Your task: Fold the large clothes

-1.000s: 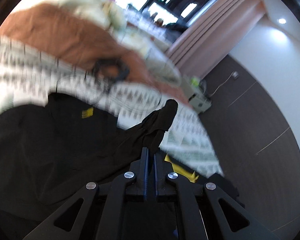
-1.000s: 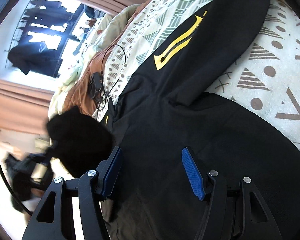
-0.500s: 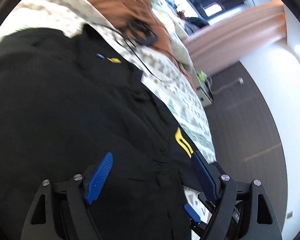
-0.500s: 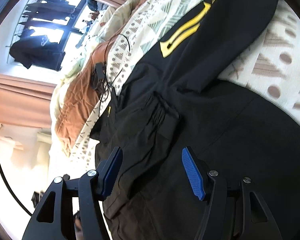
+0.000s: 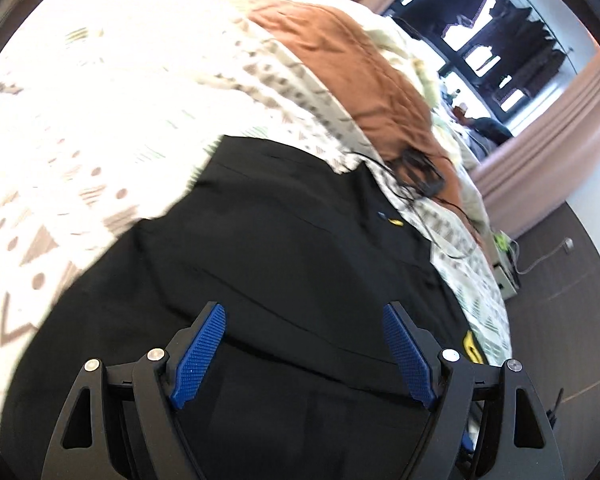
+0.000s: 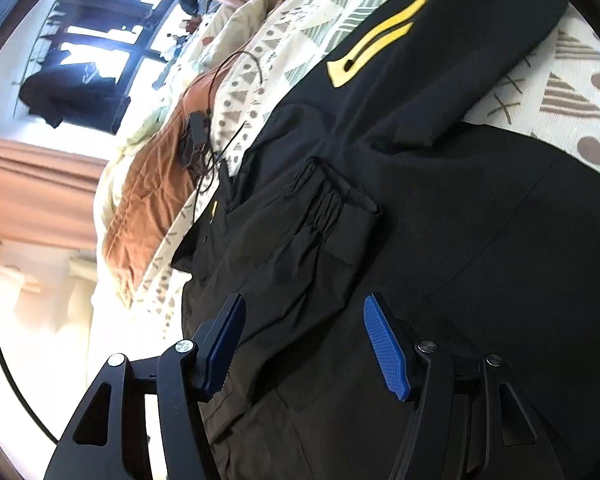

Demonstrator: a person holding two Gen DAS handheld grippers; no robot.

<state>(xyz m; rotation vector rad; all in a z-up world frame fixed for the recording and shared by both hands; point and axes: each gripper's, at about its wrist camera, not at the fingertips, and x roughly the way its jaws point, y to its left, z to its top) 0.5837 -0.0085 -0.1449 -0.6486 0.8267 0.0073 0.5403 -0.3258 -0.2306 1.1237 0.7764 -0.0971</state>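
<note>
Tongs (image 5: 303, 344) wide apart over blk jacket (image 5: 284, 248).

Bed covered by a pale sheet (image 5: 100, 128) printed with triangles, dots and crosses in brown and grey-green; strongly overexposed at its near-left part in the left wrist view. Rust-brown quilt (image 5: 363, 68) bunched along the far edge of the bed, pale yellow-green bedding (image 6: 140, 136) beyond it. Black cable (image 6: 236, 68) looped on the sheet beside the quilt. Large dark-framed window (image 5: 495, 40), bright daylight, dark clothes hanging against it. Pinkish curtain (image 5: 559, 144) at its side. Dark floor (image 5: 559, 320) with thin seams; white wall (image 5: 595, 196).
</note>
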